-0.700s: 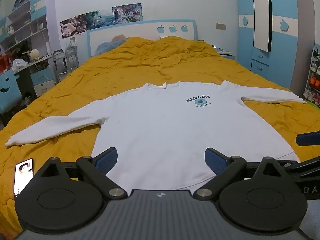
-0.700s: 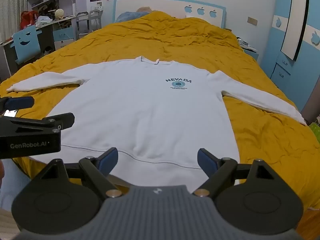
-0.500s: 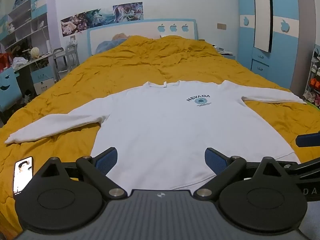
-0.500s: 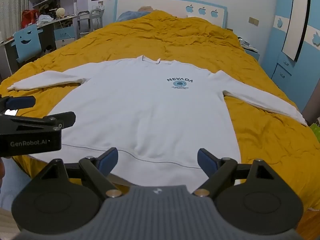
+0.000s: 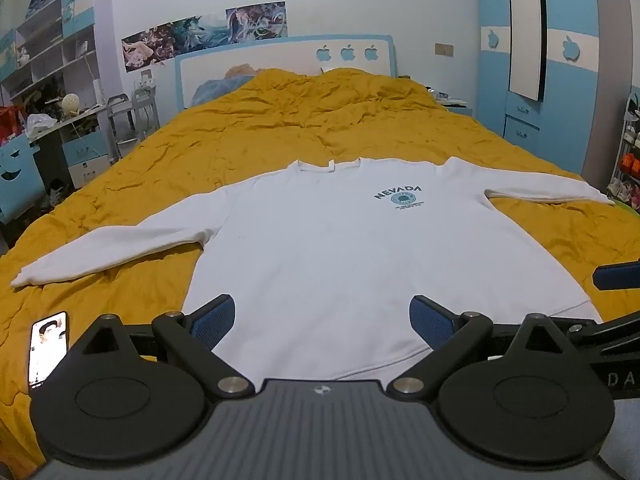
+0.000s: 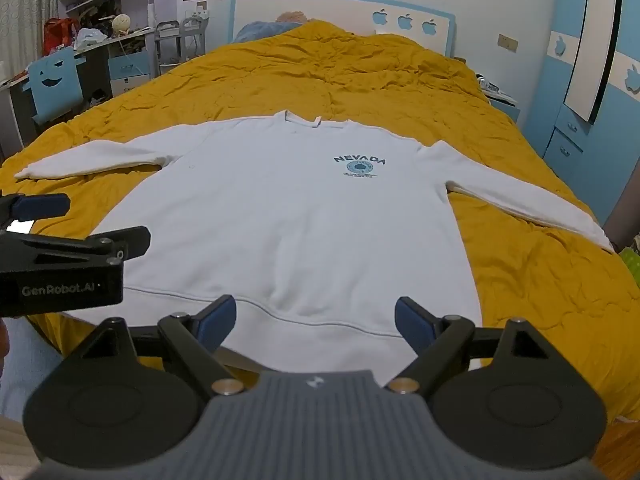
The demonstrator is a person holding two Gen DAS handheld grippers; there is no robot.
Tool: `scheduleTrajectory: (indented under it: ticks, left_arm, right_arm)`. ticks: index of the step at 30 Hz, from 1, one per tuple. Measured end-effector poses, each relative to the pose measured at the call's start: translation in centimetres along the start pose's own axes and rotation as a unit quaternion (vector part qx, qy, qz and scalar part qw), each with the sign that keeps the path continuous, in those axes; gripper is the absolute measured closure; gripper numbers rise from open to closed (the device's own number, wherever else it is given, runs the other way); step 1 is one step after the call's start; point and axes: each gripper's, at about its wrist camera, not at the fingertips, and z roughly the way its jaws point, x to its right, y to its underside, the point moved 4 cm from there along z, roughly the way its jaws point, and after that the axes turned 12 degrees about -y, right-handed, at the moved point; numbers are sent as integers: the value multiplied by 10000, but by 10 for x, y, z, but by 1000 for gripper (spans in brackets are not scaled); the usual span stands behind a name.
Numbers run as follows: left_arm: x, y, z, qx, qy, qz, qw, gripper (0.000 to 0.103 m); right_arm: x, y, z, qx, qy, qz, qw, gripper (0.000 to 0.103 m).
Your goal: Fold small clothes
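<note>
A white long-sleeved sweatshirt (image 5: pixel 340 248) (image 6: pixel 296 208) with a blue NEVADA print lies flat, front up, on the yellow bedspread (image 5: pixel 320 128) (image 6: pixel 340 76), both sleeves spread outward and the hem toward me. My left gripper (image 5: pixel 322 320) hangs open above the hem, nothing between its blue pads. The right gripper (image 6: pixel 316 322) is also open over the hem, holding nothing. Each gripper shows at the edge of the other's view: the right one's blue finger (image 5: pixel 618 274), the left one's body (image 6: pixel 68 264).
A phone (image 5: pixel 48 346) with a lit screen lies on the bedspread near the left front corner. A desk, shelves and a blue chair (image 6: pixel 56 80) stand left of the bed; blue wardrobe (image 5: pixel 548 80) and nightstand (image 6: pixel 500 100) on the right. Headboard (image 5: pixel 280 60) at the far end.
</note>
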Motion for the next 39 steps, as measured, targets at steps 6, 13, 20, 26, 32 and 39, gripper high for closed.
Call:
scheduleTrajectory:
  ticks: [6,13,20,26,32,39]
  left_arm:
    - [-1,2,1,-18,-15,8,10000,0]
    - [-1,4,0,-39,-21,36,10000,0]
    - [0,6,1,-49,-25,46,10000,0]
    - [0,6,1,-53,-22,52,10000,0]
    - [-1,6,1,-65,-26,46,10000,0]
    - [0,7,3,-92,-33,61,9999,0]
  right_arm:
    - [-1,-1,0,-5,5,-6,10000,21]
    - [-1,-1,0,-8,0,-18,10000,21]
    - [-1,0,0,-9,-6,-38,10000,21]
    - [-2,-1,0,-12,-7,-43,10000,21]
    - [-3,-1,0,-30,-25,-57,10000,21]
    - [-3,-1,1,-44,-37,-64,10000,21]
